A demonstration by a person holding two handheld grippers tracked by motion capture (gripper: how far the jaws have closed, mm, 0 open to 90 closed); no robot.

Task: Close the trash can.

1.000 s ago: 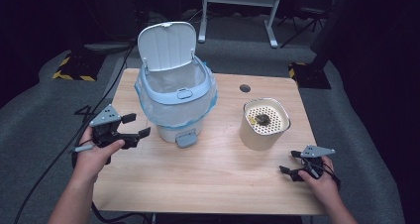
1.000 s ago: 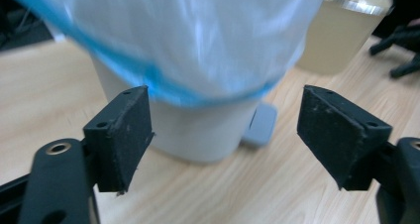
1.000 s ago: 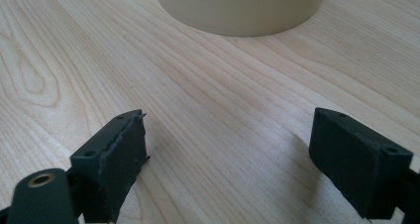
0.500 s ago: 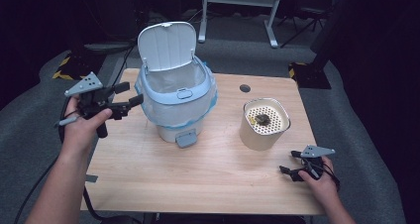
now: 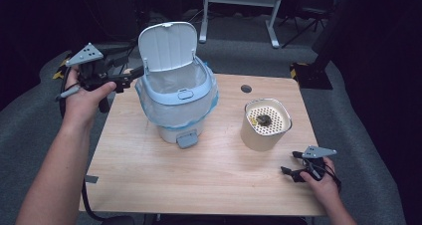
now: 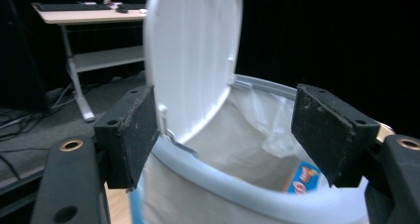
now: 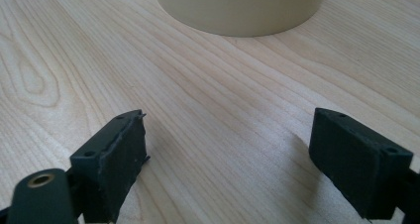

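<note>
A white and light-blue pedal bin (image 5: 176,103) stands mid-table, its lid (image 5: 166,46) upright and a white liner folded over the rim. My left gripper (image 5: 132,75) hovers open at the bin's left, level with the rim and pointing at the lid hinge. In the left gripper view the open left gripper (image 6: 225,135) frames the lid (image 6: 193,50), the liner (image 6: 247,135) and a colourful wrapper (image 6: 302,177) inside, touching none of them. A cream container (image 5: 263,125) with a perforated top carries a dark lump (image 5: 263,119). My right gripper (image 5: 291,172) rests open on the table near it, seen open (image 7: 228,154) below the container's base (image 7: 240,8).
The bin's pedal (image 5: 186,139) sticks out toward the front. A round cable hole (image 5: 246,88) sits in the wooden table (image 5: 199,185) behind the container. A white desk frame (image 5: 239,11) stands on the floor beyond the table. Grey carpet surrounds it.
My left gripper has risen from table height and moved back, from beside the bin's body up to its rim near the lid hinge. The right gripper has stayed put.
</note>
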